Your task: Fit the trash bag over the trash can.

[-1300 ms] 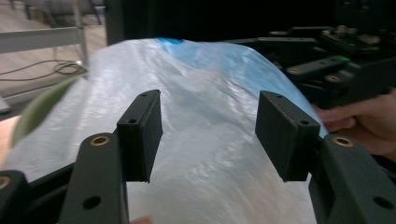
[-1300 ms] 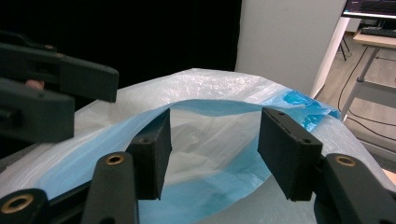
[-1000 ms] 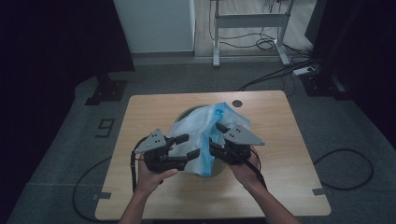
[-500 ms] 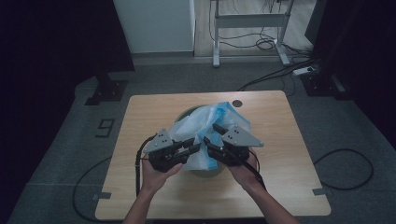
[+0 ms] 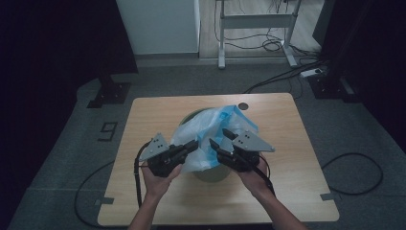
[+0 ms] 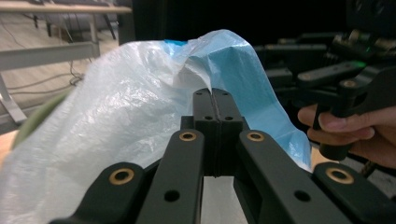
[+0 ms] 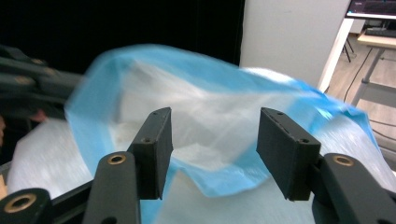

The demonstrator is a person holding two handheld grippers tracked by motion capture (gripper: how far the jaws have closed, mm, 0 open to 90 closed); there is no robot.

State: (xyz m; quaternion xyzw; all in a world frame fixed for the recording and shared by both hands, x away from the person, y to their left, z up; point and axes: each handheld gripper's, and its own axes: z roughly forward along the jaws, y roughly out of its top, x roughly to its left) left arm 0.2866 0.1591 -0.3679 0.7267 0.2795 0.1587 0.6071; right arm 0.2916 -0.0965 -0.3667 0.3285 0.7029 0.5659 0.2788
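While the left gripper [image 5: 190,145] clamps the plastic bag [image 5: 210,139], it has moved closer.
Right gripper [image 5: 219,140] fingers stand apart around the bag's blue rim, near the worktop's [image 5: 143,191] front edge.

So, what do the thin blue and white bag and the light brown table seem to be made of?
The thin blue and white bag looks like plastic film: translucent, crinkled, with a faint sheen. The light brown table seems to be wood or wood laminate, matte, with a faint grain; I cannot tell which.
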